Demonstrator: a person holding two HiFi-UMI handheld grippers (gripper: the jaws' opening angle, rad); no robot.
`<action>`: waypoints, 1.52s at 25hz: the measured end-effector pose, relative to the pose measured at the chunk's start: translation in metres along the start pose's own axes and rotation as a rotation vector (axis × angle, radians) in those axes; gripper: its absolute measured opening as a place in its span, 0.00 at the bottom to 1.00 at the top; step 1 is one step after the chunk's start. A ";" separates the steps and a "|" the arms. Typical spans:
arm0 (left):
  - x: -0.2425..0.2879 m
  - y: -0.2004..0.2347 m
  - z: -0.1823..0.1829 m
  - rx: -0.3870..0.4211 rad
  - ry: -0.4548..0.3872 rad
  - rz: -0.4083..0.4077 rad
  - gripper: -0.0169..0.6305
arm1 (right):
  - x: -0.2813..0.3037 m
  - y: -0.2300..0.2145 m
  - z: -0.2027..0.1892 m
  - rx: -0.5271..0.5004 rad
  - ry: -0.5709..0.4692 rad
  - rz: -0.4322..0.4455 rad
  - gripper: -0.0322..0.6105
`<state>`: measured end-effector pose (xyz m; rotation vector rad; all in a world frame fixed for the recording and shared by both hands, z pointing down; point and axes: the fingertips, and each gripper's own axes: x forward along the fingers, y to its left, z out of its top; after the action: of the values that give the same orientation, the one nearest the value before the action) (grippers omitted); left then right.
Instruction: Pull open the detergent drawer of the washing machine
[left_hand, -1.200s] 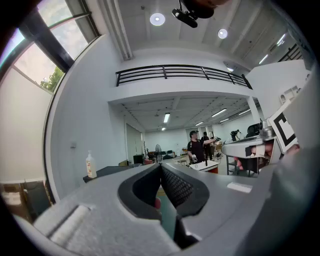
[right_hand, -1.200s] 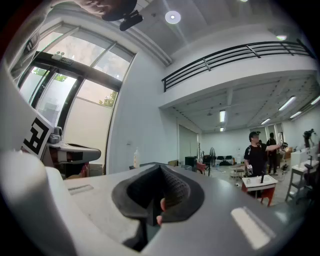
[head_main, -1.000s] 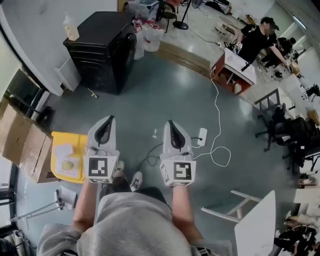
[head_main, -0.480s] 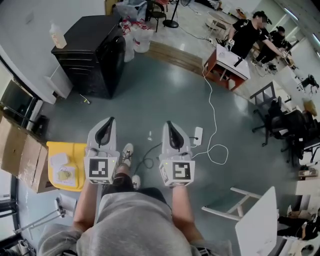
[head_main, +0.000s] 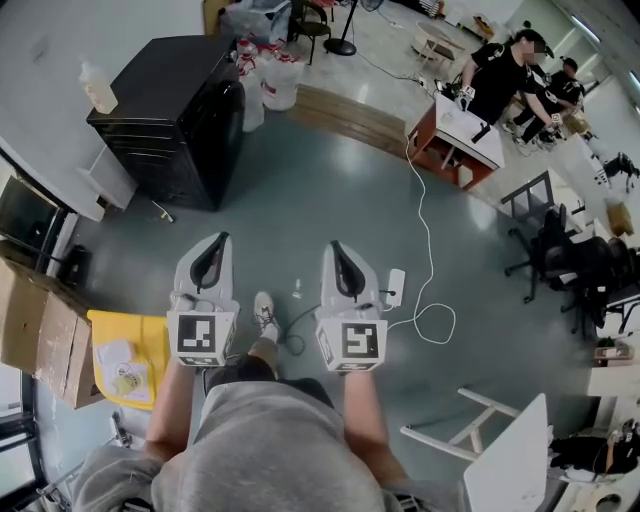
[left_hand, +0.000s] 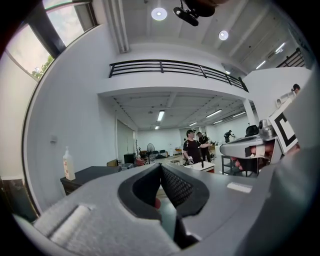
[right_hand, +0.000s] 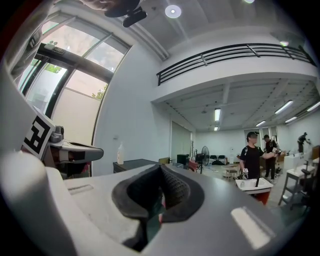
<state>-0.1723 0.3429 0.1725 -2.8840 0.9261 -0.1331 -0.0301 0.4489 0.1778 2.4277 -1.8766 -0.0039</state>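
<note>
- The left grey hand-held gripper (head_main: 222, 238) and the right grey hand-held gripper (head_main: 336, 246) are side by side, both clenched on nothing.
- The washing machine's detergent drawer cannot be picked out in any view. Well ahead, to the left, stands a black drawered cabinet (head_main: 170, 110) with a clear plastic bottle (head_main: 97, 88) on top.
- Only the head view shows the white cable (head_main: 430, 250) on the floor. Only the gripper views show the black balcony railing (left_hand: 170, 67).
</note>
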 end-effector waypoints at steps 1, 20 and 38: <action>0.014 0.005 0.000 -0.002 0.002 0.002 0.04 | 0.015 -0.004 0.001 -0.002 -0.001 0.003 0.06; 0.200 0.147 -0.007 -0.003 0.029 0.134 0.04 | 0.274 -0.020 0.006 0.083 0.027 0.177 0.06; 0.222 0.278 -0.036 -0.019 0.099 0.454 0.04 | 0.450 0.057 -0.005 0.147 0.052 0.458 0.06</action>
<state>-0.1564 -0.0144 0.1826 -2.6181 1.5741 -0.2267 0.0284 0.0002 0.2058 1.9920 -2.4337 0.2270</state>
